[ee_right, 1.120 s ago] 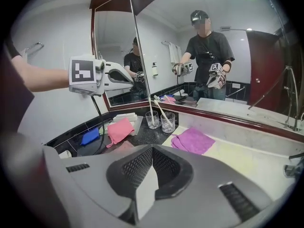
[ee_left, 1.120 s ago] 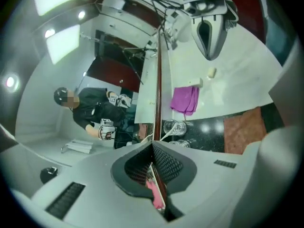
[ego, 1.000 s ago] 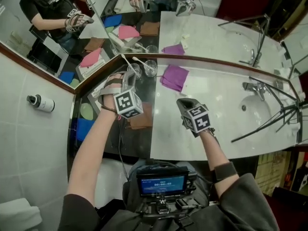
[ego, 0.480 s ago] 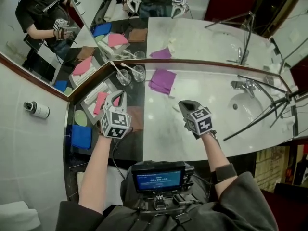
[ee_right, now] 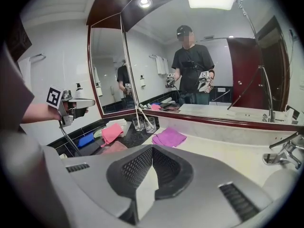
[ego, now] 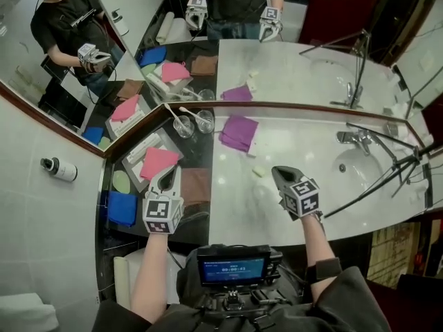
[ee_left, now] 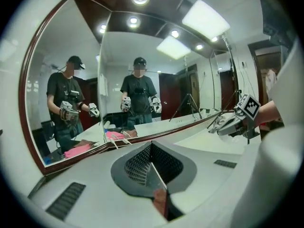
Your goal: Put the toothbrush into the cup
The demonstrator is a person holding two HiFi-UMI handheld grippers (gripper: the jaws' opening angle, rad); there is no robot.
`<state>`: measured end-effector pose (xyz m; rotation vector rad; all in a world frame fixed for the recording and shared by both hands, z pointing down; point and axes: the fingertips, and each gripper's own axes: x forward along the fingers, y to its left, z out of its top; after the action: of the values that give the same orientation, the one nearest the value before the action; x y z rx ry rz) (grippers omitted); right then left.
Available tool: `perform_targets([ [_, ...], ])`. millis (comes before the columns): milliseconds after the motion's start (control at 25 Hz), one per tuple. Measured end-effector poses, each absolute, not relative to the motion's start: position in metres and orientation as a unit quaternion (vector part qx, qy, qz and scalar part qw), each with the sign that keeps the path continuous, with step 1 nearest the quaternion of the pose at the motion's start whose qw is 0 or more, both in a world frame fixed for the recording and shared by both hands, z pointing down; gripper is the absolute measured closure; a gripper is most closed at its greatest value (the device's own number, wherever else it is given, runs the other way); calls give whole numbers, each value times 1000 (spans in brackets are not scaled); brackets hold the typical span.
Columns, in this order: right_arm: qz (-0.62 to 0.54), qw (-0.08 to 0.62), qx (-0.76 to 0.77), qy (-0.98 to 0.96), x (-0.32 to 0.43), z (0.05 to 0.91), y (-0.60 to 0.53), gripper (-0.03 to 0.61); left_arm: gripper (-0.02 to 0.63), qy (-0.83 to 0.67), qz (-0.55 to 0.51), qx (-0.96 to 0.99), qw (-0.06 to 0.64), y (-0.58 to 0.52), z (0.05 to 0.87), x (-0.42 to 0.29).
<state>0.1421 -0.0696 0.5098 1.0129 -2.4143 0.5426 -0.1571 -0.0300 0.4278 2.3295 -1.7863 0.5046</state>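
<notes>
Cups [ego: 183,126], a toothbrush [ego: 173,114] in each: stood left of purple cloth [ego: 239,131]. Left gripper [ego: 167,175], right gripper [ego: 279,174]: jaws were together, empty.

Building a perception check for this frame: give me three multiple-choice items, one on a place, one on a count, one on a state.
1. Where does the purple cloth lie? A in the sink; B on the white counter; C on the blue cloth.
2. How many glass cups stand on the counter, reflections aside? A one; B two; C four.
3. The left tongs are: A wide open; B shut on a toothbrush; C shut and empty.
Key: B, white counter shows all round the cloth; B, two cups stand side by side; C, the jaws meet with nothing between them.
</notes>
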Motion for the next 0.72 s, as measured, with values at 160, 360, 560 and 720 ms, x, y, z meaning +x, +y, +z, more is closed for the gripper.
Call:
perform_targets([
  [160,200,228,371,-878,146,511,-70,572,614,-614,147,769,100,-15,428,-168],
  [360,205,227,372,-877,149,515,-71,572,614,-627,138,759,108,-1,427,-178],
  [560,204,229,366,-879,145,515,-72,572,614,-631,135,758,101,9,424,-177],
  [720,202,230,358,-882,138,515,-74,572,614,-633,145,755,91,16,421,-179],
])
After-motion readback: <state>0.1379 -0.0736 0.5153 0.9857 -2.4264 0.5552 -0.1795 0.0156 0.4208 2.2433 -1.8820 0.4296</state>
